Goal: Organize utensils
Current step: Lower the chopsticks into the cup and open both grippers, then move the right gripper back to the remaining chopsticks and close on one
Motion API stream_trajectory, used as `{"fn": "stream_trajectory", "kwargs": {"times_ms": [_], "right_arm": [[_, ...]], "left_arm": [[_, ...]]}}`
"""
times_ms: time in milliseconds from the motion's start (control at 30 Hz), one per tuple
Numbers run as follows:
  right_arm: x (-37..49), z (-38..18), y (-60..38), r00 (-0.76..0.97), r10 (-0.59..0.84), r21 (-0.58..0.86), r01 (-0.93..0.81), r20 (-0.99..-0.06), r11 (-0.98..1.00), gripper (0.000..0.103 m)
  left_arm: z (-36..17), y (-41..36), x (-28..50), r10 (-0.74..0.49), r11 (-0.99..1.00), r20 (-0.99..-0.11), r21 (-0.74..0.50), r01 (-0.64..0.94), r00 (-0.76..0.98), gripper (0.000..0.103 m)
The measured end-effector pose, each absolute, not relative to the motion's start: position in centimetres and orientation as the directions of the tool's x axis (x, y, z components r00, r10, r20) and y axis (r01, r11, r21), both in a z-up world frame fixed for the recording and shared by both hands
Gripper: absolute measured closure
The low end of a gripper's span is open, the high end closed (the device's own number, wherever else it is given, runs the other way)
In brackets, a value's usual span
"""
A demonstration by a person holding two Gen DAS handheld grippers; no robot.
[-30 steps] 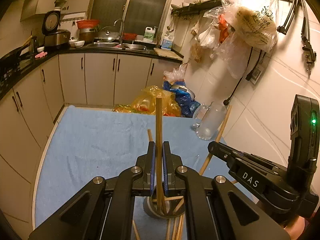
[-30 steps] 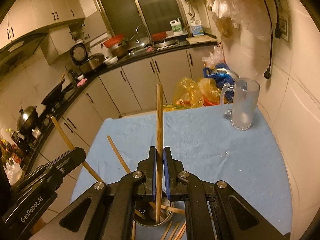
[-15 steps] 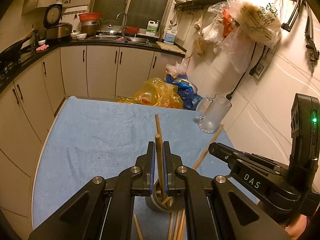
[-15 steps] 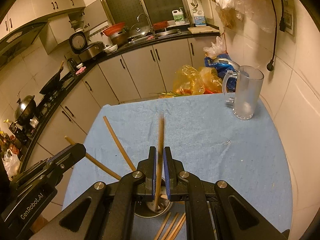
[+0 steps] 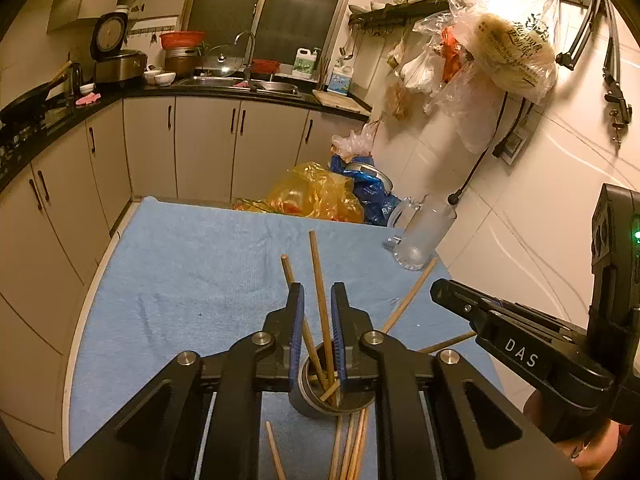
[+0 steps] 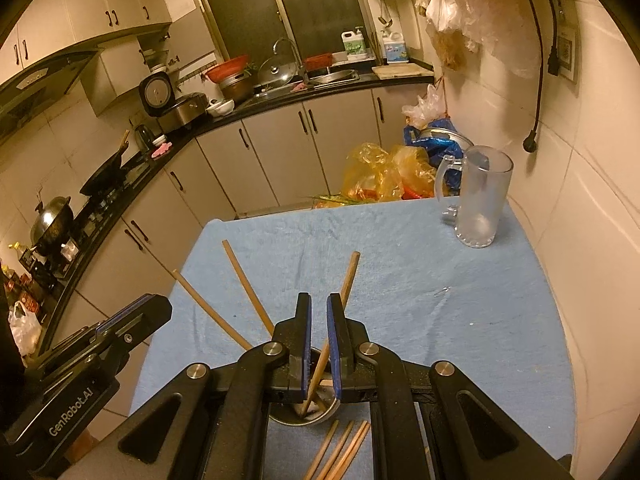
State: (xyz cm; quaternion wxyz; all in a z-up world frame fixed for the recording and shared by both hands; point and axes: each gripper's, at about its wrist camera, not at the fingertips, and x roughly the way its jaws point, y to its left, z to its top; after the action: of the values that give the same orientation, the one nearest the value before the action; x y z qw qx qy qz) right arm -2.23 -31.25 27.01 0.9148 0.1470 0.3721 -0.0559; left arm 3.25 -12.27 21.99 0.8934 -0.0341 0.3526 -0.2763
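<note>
Chopsticks (image 5: 320,300) upright in cup (image 5: 316,404) on cloth (image 5: 192,272); loose chopsticks (image 6: 340,454) before cup; mug (image 6: 482,200) far right.

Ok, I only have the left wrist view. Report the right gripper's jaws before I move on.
Observer: The right gripper is open; its fingers stand apart.
Operator: Say what is between them.
Observer: One chopstick leans through the gap, its foot inside the metal cup.
Operator: Now check the stove side past my frame.
Observer: A lidded steel pot sits on the stove, beyond the black pan you can see.
</note>
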Motion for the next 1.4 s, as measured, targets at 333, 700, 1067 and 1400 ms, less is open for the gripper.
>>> {"fn": "stream_trajectory", "kwargs": {"times_ms": [333,700,1067,1400], "right_arm": [[-4.0,28.6,-31.1,0.737,-0.009,0.227,0.220,-0.676,0.949,0.086],[-5.8,29.9,-30.7,0.752,-0.026,0.223,0.228,-0.658,0.948,0.083],[-7.4,30.9,-30.0,0.762,-0.042,0.217,0.236,-0.646,0.947,0.079],[-10.6,31.7,-30.3,0.770,-0.035,0.253,0.251,-0.637,0.934,0.076]], "left_arm": [[23.6,-11.3,1.4,-0.520,0.846,-0.587,-0.250,0.472,0.620,0.082],[24.6,-9.8,-0.2,-0.523,0.845,-0.570,-0.250,0.473,0.634,0.080],[24.8,-8.8,-1.0,-0.524,0.845,-0.565,-0.252,0.471,0.637,0.077],[23.8,-7.1,-2.5,-0.519,0.846,-0.585,-0.251,0.470,0.623,0.075]]}}
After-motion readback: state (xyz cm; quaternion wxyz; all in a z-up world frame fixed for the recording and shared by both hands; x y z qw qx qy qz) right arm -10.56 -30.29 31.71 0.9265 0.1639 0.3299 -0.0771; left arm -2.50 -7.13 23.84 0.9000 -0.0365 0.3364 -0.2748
